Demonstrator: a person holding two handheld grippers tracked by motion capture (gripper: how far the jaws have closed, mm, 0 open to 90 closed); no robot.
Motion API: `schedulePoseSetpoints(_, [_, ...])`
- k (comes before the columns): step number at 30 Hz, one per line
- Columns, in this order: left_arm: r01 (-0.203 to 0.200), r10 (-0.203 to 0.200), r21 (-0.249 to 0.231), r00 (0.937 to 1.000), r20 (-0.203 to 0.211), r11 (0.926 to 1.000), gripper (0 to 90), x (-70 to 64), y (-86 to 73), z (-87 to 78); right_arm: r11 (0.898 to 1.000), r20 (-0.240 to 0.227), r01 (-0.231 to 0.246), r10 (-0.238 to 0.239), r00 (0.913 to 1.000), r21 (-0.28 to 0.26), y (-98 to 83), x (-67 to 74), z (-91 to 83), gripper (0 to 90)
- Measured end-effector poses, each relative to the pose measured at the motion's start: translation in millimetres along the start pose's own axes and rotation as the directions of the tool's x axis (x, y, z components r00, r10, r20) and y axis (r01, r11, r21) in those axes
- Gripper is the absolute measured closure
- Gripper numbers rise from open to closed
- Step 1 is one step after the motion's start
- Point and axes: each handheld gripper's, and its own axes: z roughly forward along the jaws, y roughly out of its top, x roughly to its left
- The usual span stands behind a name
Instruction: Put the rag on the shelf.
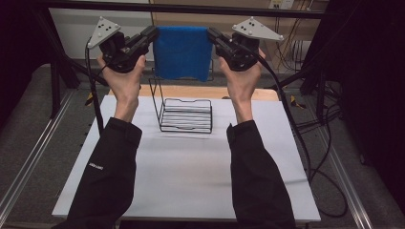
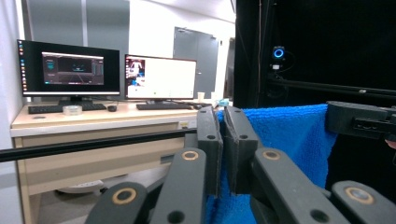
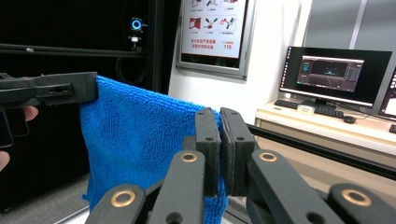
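Blue towel [image 1: 182, 51] hangs stretched between your grippers, above the wire rack [image 1: 184, 114] | left gripper [image 1: 152, 36] pinching its top corner | right gripper [image 1: 212, 36] pinching the other | risk: uneven pull slips a corner free, dropping cloth beside the rack

The blue terry cloth towel's [image 1: 181, 51] lower edge is cut off in both gripper views; its upper corners are hidden between jaws.
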Motion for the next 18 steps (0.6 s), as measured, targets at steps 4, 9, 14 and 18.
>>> schedulePoseSetpoints(4, [-0.008, 0.008, 0.003, 0.9999, -0.01, 1.0, 85.7, 3.4, -1.2, 4.9, 1.0, 0.003, -0.003, 0.003, 1.0, -0.001, -0.5, -4.1, 6.7, 87.1])
schedulePoseSetpoints(9, [0.008, -0.008, 0.007, 0.9999, -0.014, 0.9999, 85.6, 11.2, -7.8, 12.0, 1.0, 0.008, 0.005, -0.005, 1.0, 0.012, -4.9, -7.6, 16.3, 87.1])
schedulePoseSetpoints(14, [0.019, -0.019, 0.007, 0.9997, -0.015, 0.9998, 85.6, 18.1, -13.6, 18.7, 1.0, 0.008, 0.009, -0.009, 0.9999, 0.023, -7.3, -12.4, 25.2, 87.1])
schedulePoseSetpoints(18, [0.017, -0.017, 0.018, 0.9997, -0.017, 0.9997, 85.6, 22.6, -19.6, 22.2, 0.999, 0.005, 0.014, -0.014, 0.9999, 0.034, -10.1, -15.7, 31.2, 87.1])
